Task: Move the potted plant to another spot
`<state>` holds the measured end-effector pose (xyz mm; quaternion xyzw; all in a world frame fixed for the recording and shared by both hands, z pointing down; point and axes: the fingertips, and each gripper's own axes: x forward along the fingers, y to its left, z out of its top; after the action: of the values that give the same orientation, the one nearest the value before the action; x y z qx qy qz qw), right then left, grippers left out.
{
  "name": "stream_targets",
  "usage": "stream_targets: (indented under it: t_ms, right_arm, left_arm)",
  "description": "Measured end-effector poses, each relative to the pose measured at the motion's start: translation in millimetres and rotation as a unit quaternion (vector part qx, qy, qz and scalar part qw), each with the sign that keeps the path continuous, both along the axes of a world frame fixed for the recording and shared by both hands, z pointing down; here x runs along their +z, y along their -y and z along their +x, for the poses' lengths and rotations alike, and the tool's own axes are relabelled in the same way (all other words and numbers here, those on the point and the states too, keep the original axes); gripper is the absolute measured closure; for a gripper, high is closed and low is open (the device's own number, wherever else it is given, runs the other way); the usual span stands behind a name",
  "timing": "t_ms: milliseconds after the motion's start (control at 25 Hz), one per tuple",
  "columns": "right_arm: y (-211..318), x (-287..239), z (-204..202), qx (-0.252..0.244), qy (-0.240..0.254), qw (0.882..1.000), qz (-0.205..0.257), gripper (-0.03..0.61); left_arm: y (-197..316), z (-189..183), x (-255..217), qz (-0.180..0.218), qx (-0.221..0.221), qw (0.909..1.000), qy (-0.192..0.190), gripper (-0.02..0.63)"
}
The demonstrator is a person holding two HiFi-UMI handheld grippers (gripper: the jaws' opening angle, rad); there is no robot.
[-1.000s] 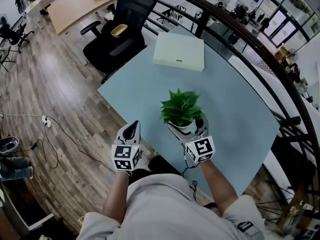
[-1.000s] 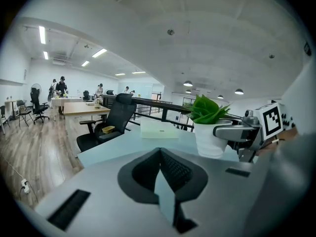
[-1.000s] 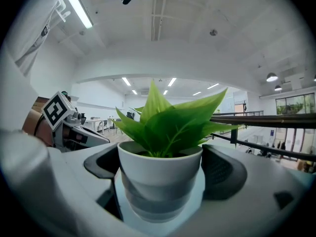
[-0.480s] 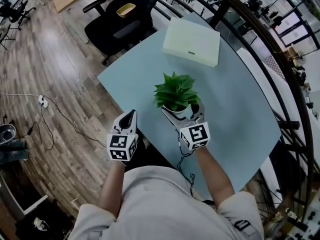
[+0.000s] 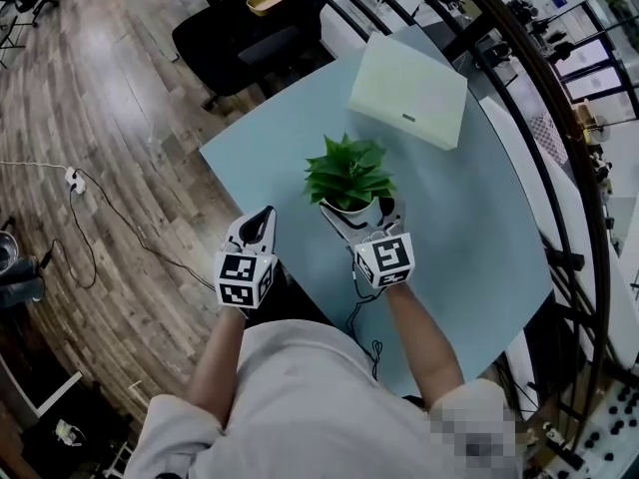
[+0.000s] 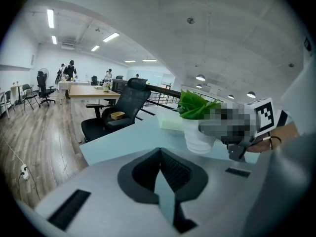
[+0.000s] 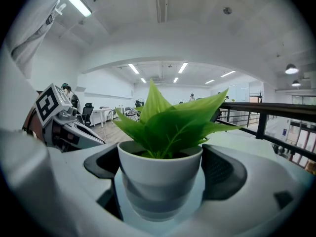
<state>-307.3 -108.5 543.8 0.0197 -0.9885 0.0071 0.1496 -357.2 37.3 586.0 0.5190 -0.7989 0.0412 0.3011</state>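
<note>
**A:** Which way does the potted plant (image 5: 347, 176) lie from your grippers?

**B:** It's straight ahead of your right gripper (image 5: 357, 214), inside its reach. In the right gripper view the white pot (image 7: 159, 174) fills the space between the two jaws, one pad at each flank, and they look pressed against its sides. You're pinching the pot low on its body, under the rim.

**A:** And the left one?

**B:** Your left gripper (image 5: 264, 220) hangs near the table's (image 5: 469, 238) near-left edge, beside the plant but apart from it. Its jaws are pressed together with nothing between them. The right hand is the one that matters for the move.

**A:** How does the pot sit?

**B:** It's upright, with its long axis vertical, and your jaws come at it level from your side of the table. So any carry goes sideways or away from you, with the pot kept plumb. It's over the middle of the table, with the pale flat box (image 5: 407, 90) well beyond it. I can't tell for sure whether the base rests on the table or hangs just clear.

**A:** What does it look like?

**B:** It's a smooth, round white pot tapering downward, with broad bright-green leaves fanning out above the rim.
</note>
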Motion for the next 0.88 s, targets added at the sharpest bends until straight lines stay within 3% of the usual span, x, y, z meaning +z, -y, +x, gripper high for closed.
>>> stream_targets:
  t_ms: [480,880]
  right_arm:
    - [18,36,-83,0.011,-0.035,0.999,-0.007,0.069]
    - [27,64,-131,0.009,-0.053,0.999,-0.002,0.068]
  left_arm:
    - [30,-51,40,-0.014,0.048,0.9983,-0.031,0.601]
    - [31,-89,62,-0.03,0.055,0.9971,-0.043,0.601]
